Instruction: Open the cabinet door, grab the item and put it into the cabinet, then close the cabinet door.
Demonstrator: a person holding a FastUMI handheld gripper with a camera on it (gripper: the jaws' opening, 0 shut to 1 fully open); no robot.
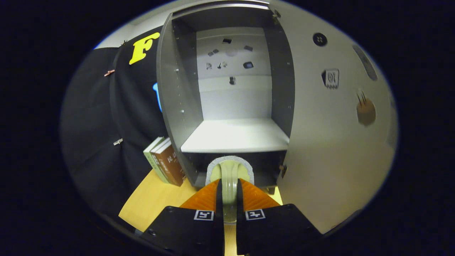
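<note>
The cabinet [177,106] has grey side walls, a pale white shelf [234,137] and a white back panel speckled with small dark marks. Its open door [330,142] is light grey. The item [229,174] held in the tool [229,199] is pale olive-green with a speckled grey rim. The books [165,161] left of the cabinet are brown and pale green. The tabletop [156,202] is light yellow wood.

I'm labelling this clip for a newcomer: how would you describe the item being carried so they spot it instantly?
Start at the open grey cabinet on the wooden table, its door swung right. Just below the front edge of its pale shelf is the item, pinched between the gripper fingers. It is pale green with a fuzzy grey rim, unlike the books standing left of the cabinet.
</note>
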